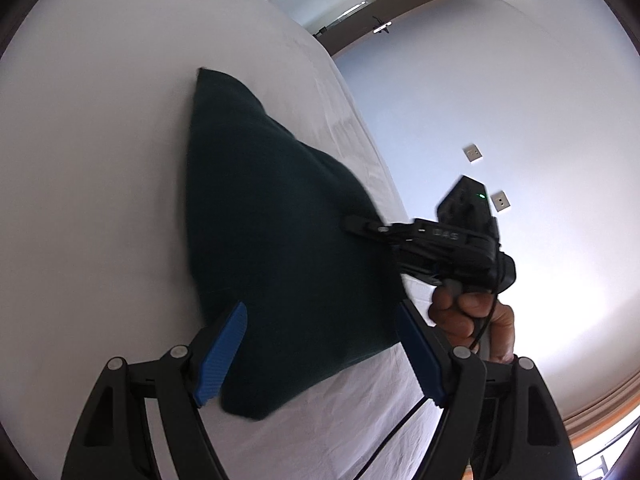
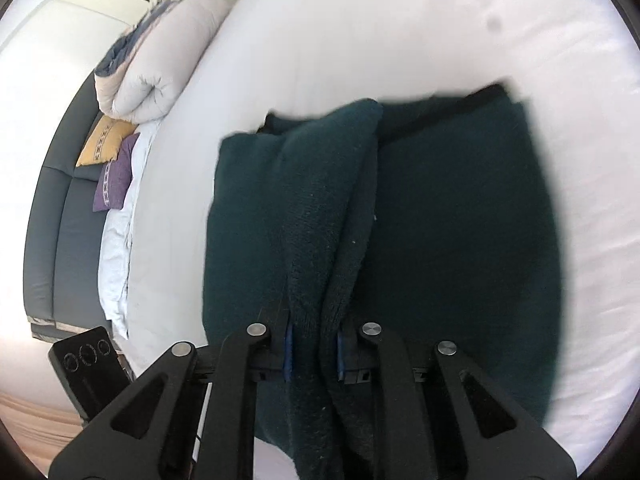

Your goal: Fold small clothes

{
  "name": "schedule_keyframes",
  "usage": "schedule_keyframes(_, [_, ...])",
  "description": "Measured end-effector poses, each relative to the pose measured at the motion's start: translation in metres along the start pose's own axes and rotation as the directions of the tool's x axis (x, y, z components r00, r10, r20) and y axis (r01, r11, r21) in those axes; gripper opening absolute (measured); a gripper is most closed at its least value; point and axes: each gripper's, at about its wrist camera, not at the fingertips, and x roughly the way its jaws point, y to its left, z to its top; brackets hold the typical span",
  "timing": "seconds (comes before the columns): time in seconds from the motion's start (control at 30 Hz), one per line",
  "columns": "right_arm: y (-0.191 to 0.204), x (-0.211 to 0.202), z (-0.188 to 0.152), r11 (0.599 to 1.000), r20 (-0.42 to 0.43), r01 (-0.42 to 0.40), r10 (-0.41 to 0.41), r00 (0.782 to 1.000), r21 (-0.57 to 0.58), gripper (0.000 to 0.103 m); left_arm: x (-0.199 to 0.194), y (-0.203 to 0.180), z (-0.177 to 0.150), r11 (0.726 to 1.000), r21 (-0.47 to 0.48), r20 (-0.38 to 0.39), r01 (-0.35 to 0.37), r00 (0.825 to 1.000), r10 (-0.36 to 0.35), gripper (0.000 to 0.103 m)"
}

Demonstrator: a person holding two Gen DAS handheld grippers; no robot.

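A dark green knitted garment [image 1: 280, 240] lies on the white bed sheet [image 1: 92, 160]. In the left wrist view my left gripper [image 1: 320, 356] is open, its blue pads [image 1: 222, 354] on either side of the garment's near edge, holding nothing. My right gripper [image 1: 360, 226] shows there from the side, held by a hand, its fingers at the garment's right edge. In the right wrist view my right gripper [image 2: 313, 350] is shut on a raised fold of the garment [image 2: 320, 220], which runs up between the blue pads [image 2: 288, 354]. The garment's far part lies flat.
A rolled white duvet [image 2: 160, 56], a yellow pillow [image 2: 104, 140] and a purple pillow [image 2: 116, 176] lie at the head of the bed by a grey headboard [image 2: 60, 216]. A black device [image 2: 88, 364] stands beside the bed. A wall with sockets [image 1: 472, 153] is beyond the bed edge.
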Motion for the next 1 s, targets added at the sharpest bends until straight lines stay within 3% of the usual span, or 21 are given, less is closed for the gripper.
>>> schedule_keyframes(0.2, [-0.068,-0.029,0.0,0.994,0.004,0.051,-0.052,0.999,0.099,0.013,0.01,-0.013,0.0,1.0,0.028,-0.021,-0.008,1.0,0.009,0.078])
schedule_keyframes(0.27, [-0.084,-0.037,-0.001,0.991,0.03,-0.011,0.007,1.0,0.133,0.013,0.008,-0.018,-0.004,0.999,0.049,-0.031,-0.013,0.999,0.015,0.078])
schedule_keyframes(0.53, [-0.075,-0.046,-0.011,0.996,0.049,0.03,-0.034,0.998,0.085,0.013,0.011,-0.038,-0.007,0.991,0.123,-0.048,-0.053,0.997,0.06,0.078])
schedule_keyframes(0.77, [-0.06,-0.03,-0.016,0.993,0.046,0.002,-0.008,0.999,0.117,0.014,0.007,-0.045,-0.002,0.986,0.146,-0.055,-0.083,0.994,0.092,0.078])
schedule_keyframes(0.87, [-0.061,-0.025,-0.02,0.985,0.049,-0.049,0.042,0.998,0.165,0.018,0.01,-0.047,-0.004,0.983,0.152,-0.054,-0.103,0.992,0.113,0.078])
schedule_keyframes(1.0, [-0.054,-0.048,-0.045,0.985,0.087,-0.038,0.023,0.996,0.17,0.025,0.011,-0.046,-0.005,0.977,0.173,-0.046,-0.127,0.989,0.137,0.078])
